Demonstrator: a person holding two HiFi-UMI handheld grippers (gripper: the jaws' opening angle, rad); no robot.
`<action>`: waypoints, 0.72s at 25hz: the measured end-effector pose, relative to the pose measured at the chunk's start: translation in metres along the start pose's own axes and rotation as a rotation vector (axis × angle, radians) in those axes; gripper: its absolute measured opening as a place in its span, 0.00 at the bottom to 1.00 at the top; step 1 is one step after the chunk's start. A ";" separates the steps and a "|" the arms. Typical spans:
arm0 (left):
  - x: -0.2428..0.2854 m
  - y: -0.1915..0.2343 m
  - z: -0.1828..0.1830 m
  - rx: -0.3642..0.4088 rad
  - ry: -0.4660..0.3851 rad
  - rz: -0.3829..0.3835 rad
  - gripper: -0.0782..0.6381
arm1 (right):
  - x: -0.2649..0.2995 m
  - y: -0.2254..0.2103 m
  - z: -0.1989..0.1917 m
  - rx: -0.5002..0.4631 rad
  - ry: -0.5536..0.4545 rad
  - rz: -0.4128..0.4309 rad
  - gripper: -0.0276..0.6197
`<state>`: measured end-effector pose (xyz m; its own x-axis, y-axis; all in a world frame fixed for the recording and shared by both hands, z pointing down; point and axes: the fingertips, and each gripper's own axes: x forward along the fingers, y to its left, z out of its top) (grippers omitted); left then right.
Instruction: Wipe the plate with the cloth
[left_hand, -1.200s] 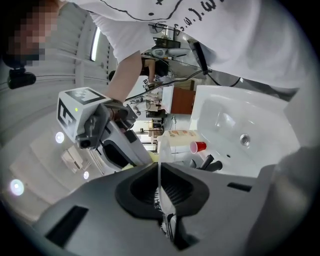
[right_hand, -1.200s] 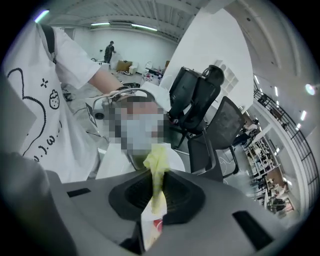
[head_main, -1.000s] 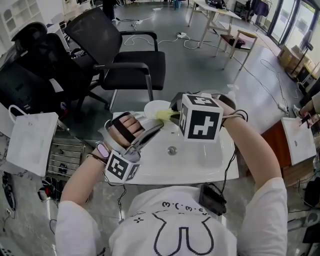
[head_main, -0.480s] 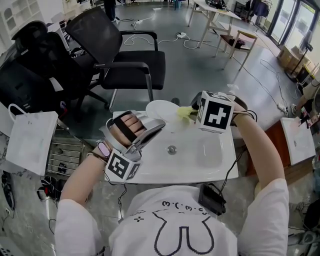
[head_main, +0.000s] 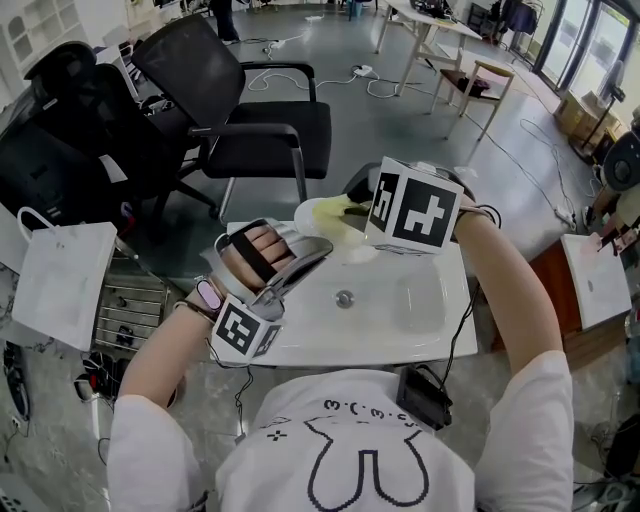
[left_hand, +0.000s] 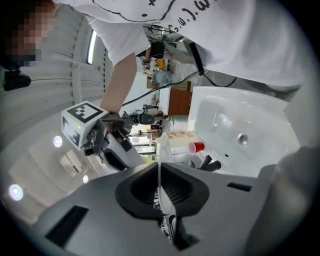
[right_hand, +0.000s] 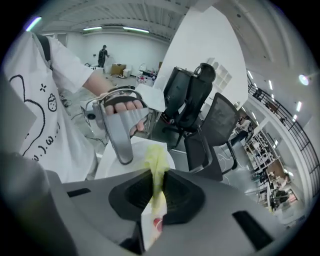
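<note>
Two grippers share the work. The left gripper (head_main: 318, 252), left of centre in the head view, lies nearly level with its jaws clenched on the rim of the plate (head_main: 305, 218). Its own view shows the rim as a thin white line pinched between the dark pads. That hold seems meant to keep the plate tilted up on edge, with one face turned toward the other hand so the face can be rubbed without the dish sliding away.

The plate sits just above centre in the head view, raised over the far edge of the white basin (head_main: 300, 340). That placement is probably so anything wiped off falls into the bowl near the drain (head_main: 344, 299).

Just right of the plate's middle, the yellow cloth (head_main: 338, 210) lies against the exposed face. It is bunched into a narrow wad, and in the right gripper view it rises from between the pads toward the plate. Gathering it like this likely gives a firm tip for pressing.

Right of centre, the right gripper (right_hand: 156, 187) slants steeply downward, jaws grasping the cloth, its marker cube covering much of the tool from above. The angle looks chosen to bring the cloth onto the plate's face.

I judge the wiping to be under way. How clean the plate is cannot be read.
</note>
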<state>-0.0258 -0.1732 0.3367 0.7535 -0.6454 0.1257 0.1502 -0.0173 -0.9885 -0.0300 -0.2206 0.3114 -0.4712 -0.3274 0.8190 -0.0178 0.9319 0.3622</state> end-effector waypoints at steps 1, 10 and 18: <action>0.000 0.002 0.001 0.004 -0.003 0.004 0.13 | 0.002 0.000 0.009 -0.013 -0.017 -0.003 0.12; -0.001 -0.003 0.002 0.046 0.013 -0.021 0.13 | 0.030 0.015 0.047 -0.157 -0.024 0.035 0.12; -0.005 -0.007 0.006 0.064 0.017 -0.004 0.13 | 0.036 0.012 0.035 -0.196 0.026 0.022 0.12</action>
<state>-0.0269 -0.1657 0.3439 0.7421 -0.6581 0.1273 0.1938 0.0288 -0.9806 -0.0779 -0.2161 0.3297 -0.4467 -0.3134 0.8380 0.1652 0.8916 0.4215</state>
